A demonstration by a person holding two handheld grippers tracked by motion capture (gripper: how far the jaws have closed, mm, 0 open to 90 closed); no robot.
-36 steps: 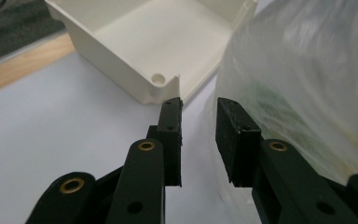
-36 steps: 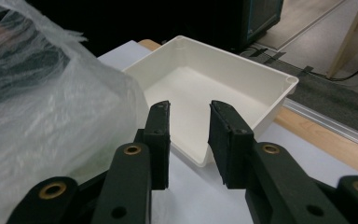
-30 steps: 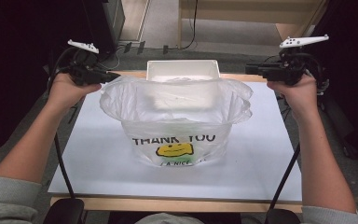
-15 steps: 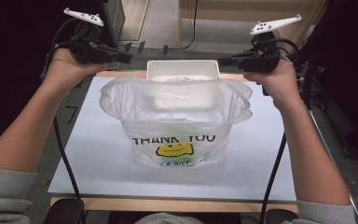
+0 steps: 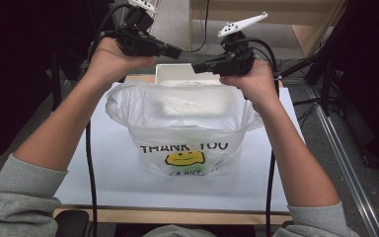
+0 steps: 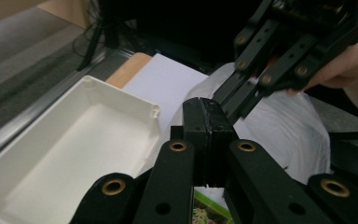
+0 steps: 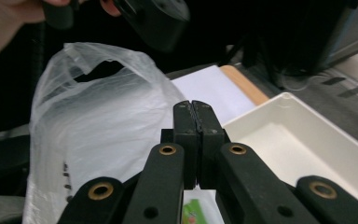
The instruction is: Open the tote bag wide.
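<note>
At the left of the high view, the left gripper [image 5: 176,51] is raised above the far edge of the table, pointing inward toward the middle. In the left gripper view its jaws have just closed and now sit pressed flat together with nothing between them, no plastic caught.

Below and between the two hands stands the thin plastic "THANK YOU" bag [image 5: 182,126], upright on the white mat [image 5: 103,177], its mouth rolled open and slack. Something green shows low inside it through the film. Just behind the bag, touching or nearly so, sits the empty white plastic tray [image 5: 177,73].

At the right, the right gripper [image 5: 196,67] points back toward the left one, the two tips near each other above the tray's front rim. Its jaws have likewise just been closing and meet pad to pad in the right gripper view, holding nothing.

Both tools appear to hover clear of the bag, so neither handle is secured. The risk I see is that the flimsy bag slumps or tips once unsupported. A closed jaw poked at the loose rim would likely push the film down rather than catch it, and could nudge the light tray off the far edge.
</note>
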